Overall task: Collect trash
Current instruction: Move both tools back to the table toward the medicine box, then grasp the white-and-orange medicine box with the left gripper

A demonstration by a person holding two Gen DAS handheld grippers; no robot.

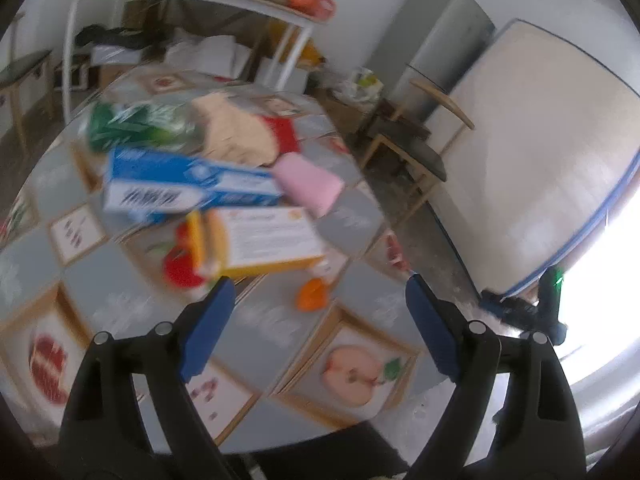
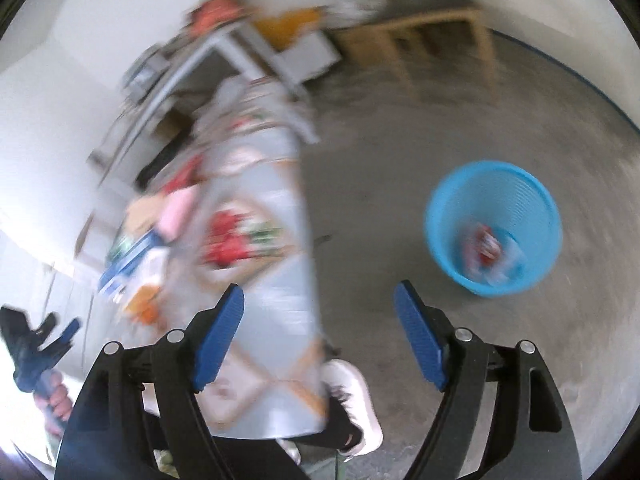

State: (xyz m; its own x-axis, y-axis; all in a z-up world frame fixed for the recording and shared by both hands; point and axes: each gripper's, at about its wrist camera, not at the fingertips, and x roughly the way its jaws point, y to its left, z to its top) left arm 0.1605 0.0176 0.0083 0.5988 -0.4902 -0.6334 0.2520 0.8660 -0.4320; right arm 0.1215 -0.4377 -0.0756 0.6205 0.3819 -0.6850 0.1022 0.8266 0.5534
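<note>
Both spread, empty — left gripper above table, trash just ahead at twelve; right gripper, bin at two. Heavy blur — risks a missed grab.

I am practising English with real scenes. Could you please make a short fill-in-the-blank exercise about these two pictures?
1. The waste bin standing on the floor is ____ in colour.
2. The left gripper and the right gripper are both open and hold ____.
3. The small orange item lies on the ____, near the yellow-edged box.
4. The long blue-and-white box lies beside a soft ____ item.

Missing words: blue; nothing; table; pink
</note>
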